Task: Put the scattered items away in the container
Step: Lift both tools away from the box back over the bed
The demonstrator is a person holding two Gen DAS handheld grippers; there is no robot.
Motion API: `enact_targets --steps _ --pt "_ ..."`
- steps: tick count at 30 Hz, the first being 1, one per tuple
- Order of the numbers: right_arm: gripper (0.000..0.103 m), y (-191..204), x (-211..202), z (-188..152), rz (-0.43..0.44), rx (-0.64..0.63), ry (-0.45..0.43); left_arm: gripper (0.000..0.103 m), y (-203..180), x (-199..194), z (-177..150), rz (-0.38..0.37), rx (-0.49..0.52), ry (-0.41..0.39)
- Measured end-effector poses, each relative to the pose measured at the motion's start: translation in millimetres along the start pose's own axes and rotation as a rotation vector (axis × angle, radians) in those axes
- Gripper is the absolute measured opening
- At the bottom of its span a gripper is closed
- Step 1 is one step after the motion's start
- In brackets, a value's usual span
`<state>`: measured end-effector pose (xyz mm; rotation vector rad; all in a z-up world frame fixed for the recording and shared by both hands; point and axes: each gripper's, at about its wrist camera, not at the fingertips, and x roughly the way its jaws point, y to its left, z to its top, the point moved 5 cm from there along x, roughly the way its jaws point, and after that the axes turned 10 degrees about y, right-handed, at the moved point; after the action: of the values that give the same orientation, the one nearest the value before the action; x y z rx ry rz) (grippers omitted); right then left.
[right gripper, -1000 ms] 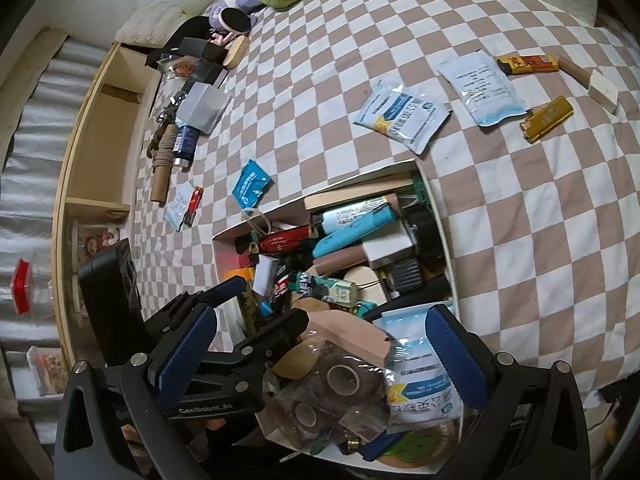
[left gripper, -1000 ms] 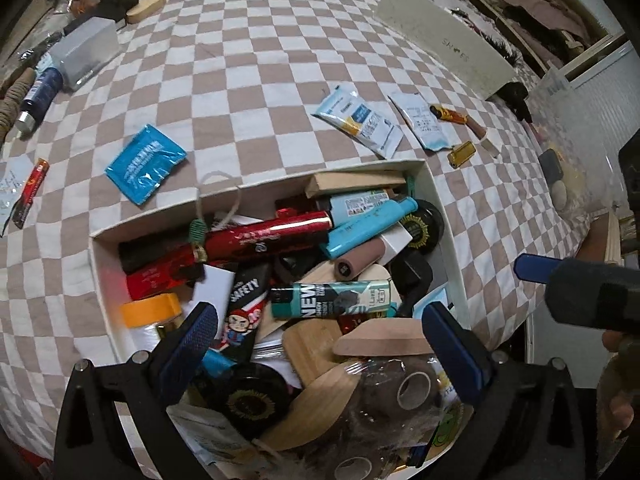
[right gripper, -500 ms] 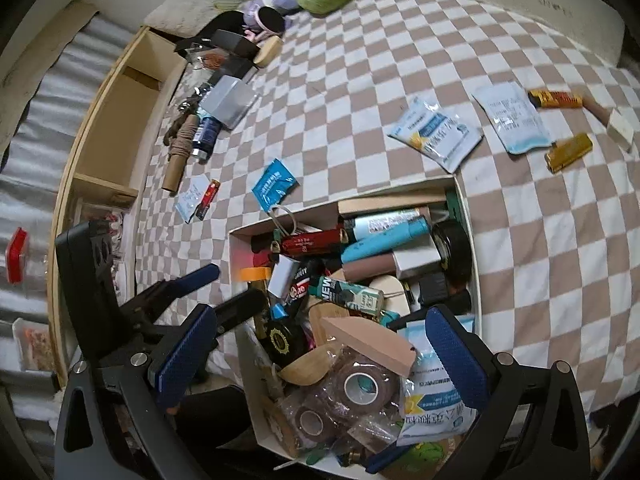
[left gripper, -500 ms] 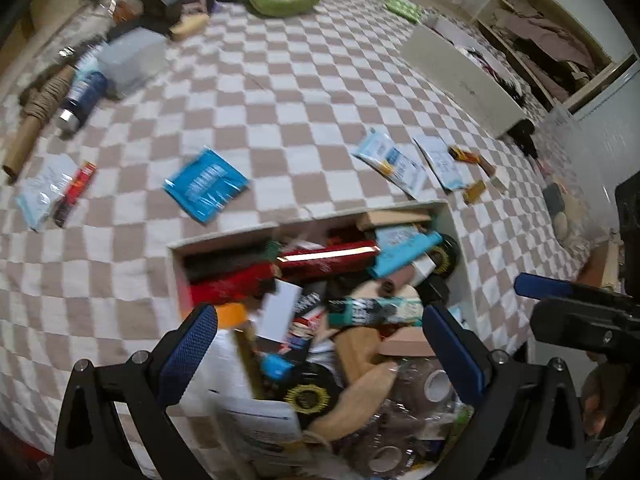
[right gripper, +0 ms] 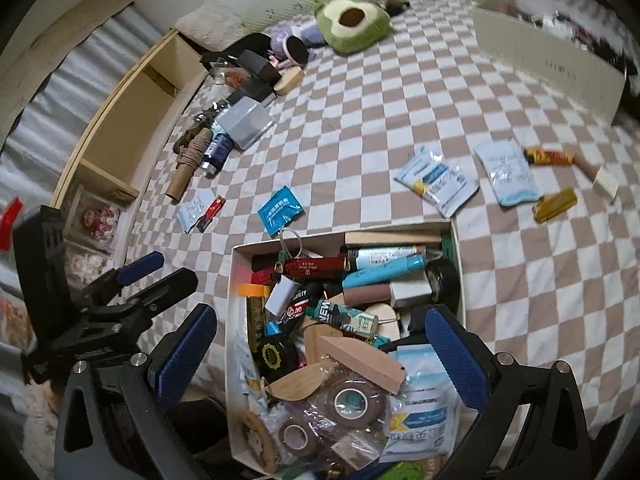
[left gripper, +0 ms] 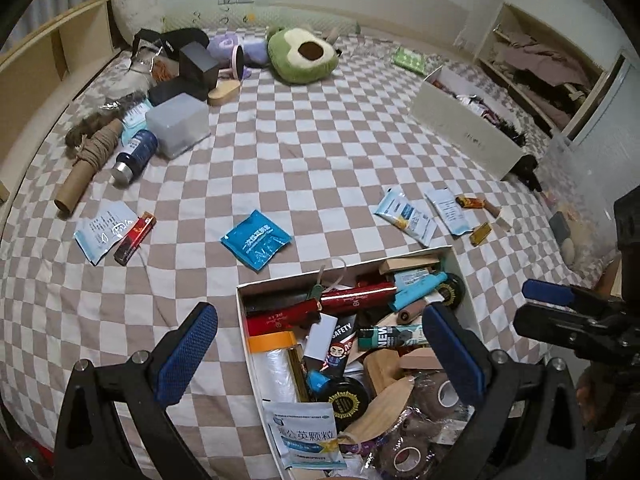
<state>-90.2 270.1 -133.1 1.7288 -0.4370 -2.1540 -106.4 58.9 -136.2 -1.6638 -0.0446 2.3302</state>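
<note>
Blue-padded fingers of the left gripper (left gripper: 320,354) and right gripper (right gripper: 320,354) are spread wide and hold nothing. Under them sits the full white cardboard box (left gripper: 241,312) on the checkered bedspread (left gripper: 320,128). A blue foil packet (left gripper: 256,239) lies just beside the box.

An avocado plush (left gripper: 302,54) lies at the far end of the checkered bedspread (left gripper: 304,160), near a wooden shelf (right gripper: 120,120).

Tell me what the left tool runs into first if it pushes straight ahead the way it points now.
Probably the white box: the open left tool straddles its near-left part, so the orange tape roll and red tube look first in line. Depth is uncertain through the fisheye.
</note>
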Motion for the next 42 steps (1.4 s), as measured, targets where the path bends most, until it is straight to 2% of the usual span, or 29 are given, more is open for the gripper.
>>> enact_targets --steps 3,12,18,27,35,42 --pt "0.103 4.3 -8.8 0.1 -0.027 -0.031 -0.048 0.103 2.3 -10.6 -0.6 -0.002 -0.003 -0.047" --pt "0.103 11.0 -30.4 3.1 -0.072 -0.117 -0.171 0.103 20.0 -40.1 5.3 0.052 -0.021 -0.177" --pt "0.103 19.6 -51.0 2.2 -0.167 -0.190 -0.346 0.103 29.7 -57.1 7.2 0.074 -0.032 -0.241" --pt "0.103 23.4 -69.8 3.7 -0.318 -0.284 -0.487 0.103 37.7 -72.9 5.7 0.125 -0.022 -0.320" --pt "0.103 1.6 -93.2 18.9 -0.360 -0.257 -0.602 0.103 52.2 -96.7 16.1 0.157 -0.046 -0.444" --pt "0.103 -20.1 -116.8 33.3 -0.398 -0.236 -0.675 0.103 66.4 -108.8 22.9 0.173 -0.076 -0.504"
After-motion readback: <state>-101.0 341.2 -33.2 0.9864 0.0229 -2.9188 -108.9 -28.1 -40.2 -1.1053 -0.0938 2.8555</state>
